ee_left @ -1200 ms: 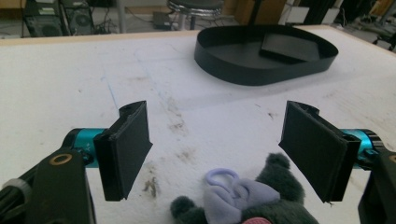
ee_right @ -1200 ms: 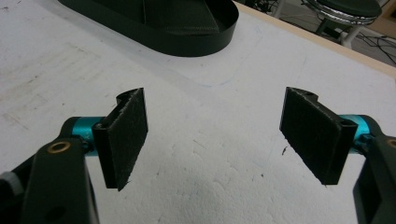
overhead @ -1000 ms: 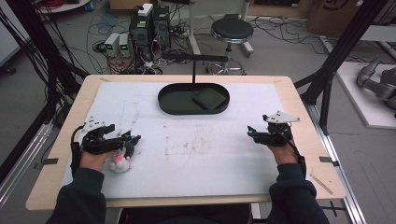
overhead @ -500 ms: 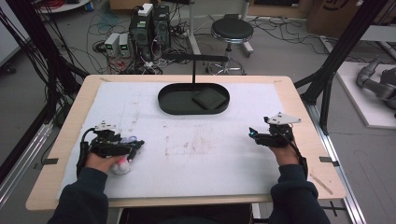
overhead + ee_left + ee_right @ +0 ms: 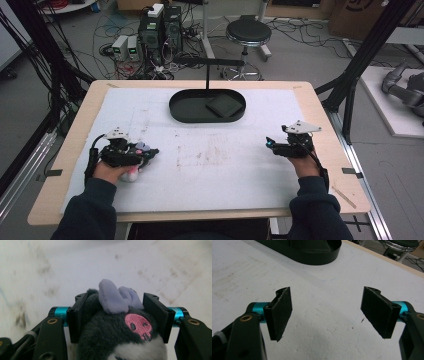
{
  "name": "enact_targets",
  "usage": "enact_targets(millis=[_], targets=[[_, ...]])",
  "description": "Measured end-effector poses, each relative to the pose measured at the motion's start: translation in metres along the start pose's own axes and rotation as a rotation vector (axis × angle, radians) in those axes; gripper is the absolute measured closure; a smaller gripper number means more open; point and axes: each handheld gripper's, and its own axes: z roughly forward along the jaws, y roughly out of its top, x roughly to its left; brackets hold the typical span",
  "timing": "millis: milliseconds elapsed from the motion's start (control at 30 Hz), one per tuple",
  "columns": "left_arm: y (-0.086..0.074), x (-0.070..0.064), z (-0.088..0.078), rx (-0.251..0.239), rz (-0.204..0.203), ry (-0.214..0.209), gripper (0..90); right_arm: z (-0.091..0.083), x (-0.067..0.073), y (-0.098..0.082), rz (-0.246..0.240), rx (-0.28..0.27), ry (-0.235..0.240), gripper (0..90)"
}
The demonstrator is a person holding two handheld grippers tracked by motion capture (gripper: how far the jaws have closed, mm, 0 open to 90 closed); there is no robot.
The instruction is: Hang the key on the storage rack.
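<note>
The fingers (image 5: pixel 76 317) of the left gripper (image 5: pixel 117 315) have just been closing and are now clenching a plush toy (image 5: pixel 117 335) at the worktop's (image 5: pixel 210 165) near-left. The right gripper (image 5: pixel 329 315) is resting released. Next move, likely: lifting toward the black tray (image 5: pixel 182 112).

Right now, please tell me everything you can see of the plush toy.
The plush toy is soft and furry: dark grey head, lilac bow on top, a pink embroidered skull, white lower down. It sits near the left edge of the white mat, squeezed between the pads of the left tongs, which have just closed on it.
</note>
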Motion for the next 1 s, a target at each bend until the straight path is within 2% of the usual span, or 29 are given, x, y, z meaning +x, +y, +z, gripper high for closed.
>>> enact_targets(millis=[67, 133, 200, 233, 267, 300, 367, 433, 500, 533, 600, 633, 667, 700, 767, 800, 867, 933, 1000], targets=[[0.005, 0.001, 0.004, -0.053, 0.025, -0.038, 38.8, 0.001, 0.001, 0.0, -0.012, 0.004, -0.001, 25.5], [0.007, 0.002, 0.008, -0.065, 0.043, -0.058, 38.3, 0.001, 0.002, 0.0, -0.009, 0.006, 0.003, 25.5], [0.007, 0.001, 0.014, -0.043, 0.04, -0.033, 32.8, 0.002, 0.002, 0.0, -0.014, 0.008, 0.002, 25.6], [0.006, 0.001, 0.017, -0.02, 0.041, -0.002, 32.8, 0.002, 0.002, 0.0, -0.014, 0.008, 0.002, 25.6], [0.006, 0.0, 0.019, -0.004, 0.044, 0.048, 29.7, 0.002, 0.002, 0.0, -0.01, 0.008, 0.002, 25.5], [0.006, -0.001, 0.018, -0.006, 0.053, 0.076, 27.1, 0.001, 0.001, 0.0, -0.009, 0.008, 0.004, 25.5], [0.008, -0.004, 0.014, -0.048, 0.077, 0.154, 21.8, 0.001, 0.0, 0.0, -0.005, 0.008, 0.003, 25.5], [0.013, -0.007, 0.006, -0.097, 0.098, 0.223, 21.8, 0.001, 0.001, 0.0, 0.002, 0.008, 0.004, 25.6], [0.018, -0.012, -0.003, -0.145, 0.109, 0.258, 21.8, 0.001, 0.0, -0.001, -0.004, 0.007, 0.005, 25.6], [0.019, -0.014, -0.006, -0.149, 0.117, 0.27, 21.9, 0.001, 0.0, -0.001, -0.001, 0.008, 0.004, 25.6], [0.02, -0.02, -0.011, -0.13, 0.127, 0.302, 21.8, 0.001, 0.0, -0.001, 0.0, 0.007, 0.005, 25.6], [0.018, -0.023, -0.012, -0.117, 0.115, 0.316, 21.9, 0.001, 0.0, -0.001, -0.002, 0.005, 0.005, 25.6], [0.016, -0.023, -0.013, -0.086, 0.103, 0.333, 21.9, 0.001, -0.001, -0.001, -0.002, 0.003, 0.004, 25.6], [0.013, -0.023, -0.014, -0.058, 0.057, 0.354, 22.0, 0.0, -0.001, -0.001, 0.004, 0.003, 0.005, 25.6], [0.009, -0.019, -0.015, -0.036, 0.023, 0.354, 22.0, 0.0, -0.002, -0.001, 0.009, 0.001, 0.005, 25.6], [0.006, -0.016, -0.014, -0.009, -0.012, 0.348, 22.0, 0.0, -0.002, -0.001, 0.008, 0.001, 0.006, 25.6], [0.001, -0.013, -0.01, 0.042, -0.042, 0.302, 22.0, 0.0, -0.002, -0.001, 0.008, 0.0, 0.006, 25.7], [-0.002, -0.013, -0.004, 0.069, -0.058, 0.265, 22.0, 0.0, -0.002, -0.001, 0.007, 0.001, 0.005, 25.7], [-0.003, -0.015, 0.002, 0.105, -0.042, 0.249, 22.2, 0.0, -0.001, -0.001, 0.004, 0.002, 0.007, 25.7]])
